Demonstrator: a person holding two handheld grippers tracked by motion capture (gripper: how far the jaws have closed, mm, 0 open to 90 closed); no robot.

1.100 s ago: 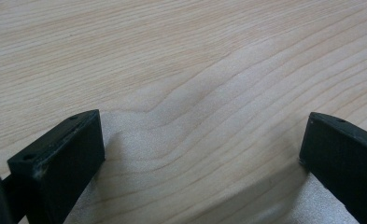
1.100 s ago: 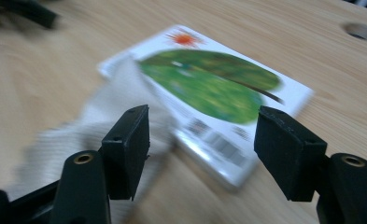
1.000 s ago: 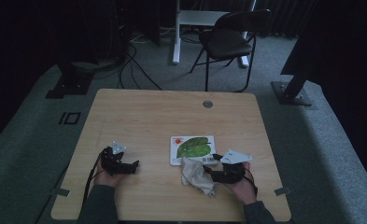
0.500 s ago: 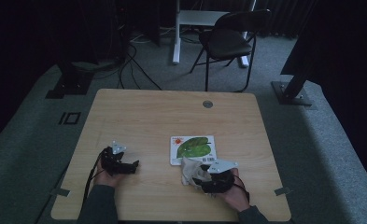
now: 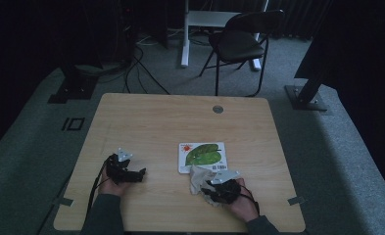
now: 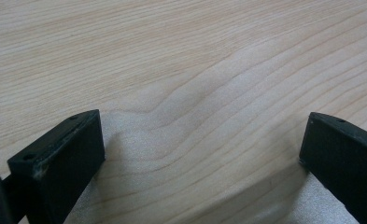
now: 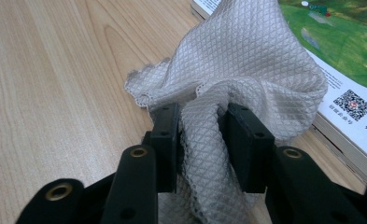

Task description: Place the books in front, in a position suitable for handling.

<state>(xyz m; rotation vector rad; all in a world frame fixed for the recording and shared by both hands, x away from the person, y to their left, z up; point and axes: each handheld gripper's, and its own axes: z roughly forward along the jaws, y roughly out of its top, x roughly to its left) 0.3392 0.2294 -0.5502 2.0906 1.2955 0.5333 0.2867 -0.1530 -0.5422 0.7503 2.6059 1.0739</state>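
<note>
A crumpled white waffle-weave cloth [image 7: 246, 56] lies on the wooden table [image 5: 180, 122], against the near edge of a picture book [image 5: 202, 155] with a green leaf on its cover. My right gripper [image 7: 201, 140] has just been closing, and its pads [image 7: 166, 140] now pinch a raised fold of the cloth between them. In the high view the right gripper [image 5: 207, 188] sits at the cloth [image 5: 197, 177] near the table's front right. My left gripper [image 5: 140, 174] rests at the front left, and its jaws [image 6: 202, 149] stand wide apart over bare wood.
The book's corner with a QR code [image 7: 354, 103] lies just right of the pinched cloth. A round grommet [image 5: 218, 108] sits near the table's far edge. A folding chair [image 5: 241, 44] and floor cables [image 5: 141, 63] lie beyond the table.
The right hand has moved left and toward the near edge, onto the cloth. The left hand has stayed where it was.
</note>
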